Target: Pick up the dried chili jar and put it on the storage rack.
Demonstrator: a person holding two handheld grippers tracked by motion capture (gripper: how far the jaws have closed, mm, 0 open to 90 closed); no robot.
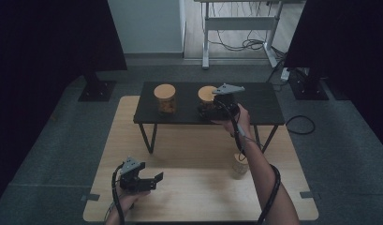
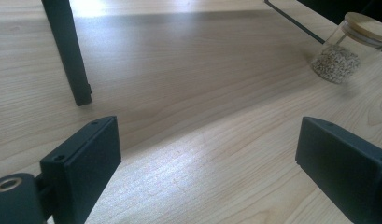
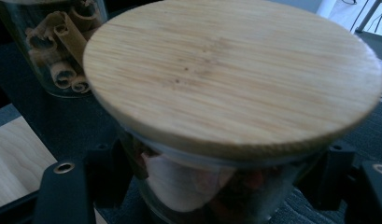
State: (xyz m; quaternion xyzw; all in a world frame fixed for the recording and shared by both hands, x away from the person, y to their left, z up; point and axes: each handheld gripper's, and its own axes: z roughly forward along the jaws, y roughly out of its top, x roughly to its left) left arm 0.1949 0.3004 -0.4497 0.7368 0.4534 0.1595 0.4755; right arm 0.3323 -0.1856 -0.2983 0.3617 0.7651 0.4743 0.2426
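Cinnamon jar (image 3: 62, 44) cut off at frame top-left; held jar (image 3: 212, 186) base cropped, contents unclear; seed jar (image 1: 239, 165) partly behind forearm.

Pale bamboo-grain lid (image 3: 230, 74) on clear jar (image 3: 202, 186), red and cream contents; brown cinnamon rolls (image 3: 62, 46) upper left; black shelf (image 3: 62, 121).

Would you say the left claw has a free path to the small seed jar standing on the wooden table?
Probably yes: the left claw is open, and bare wooden table lies between it and the seed jar; the black shelf's leg stands off to one side.
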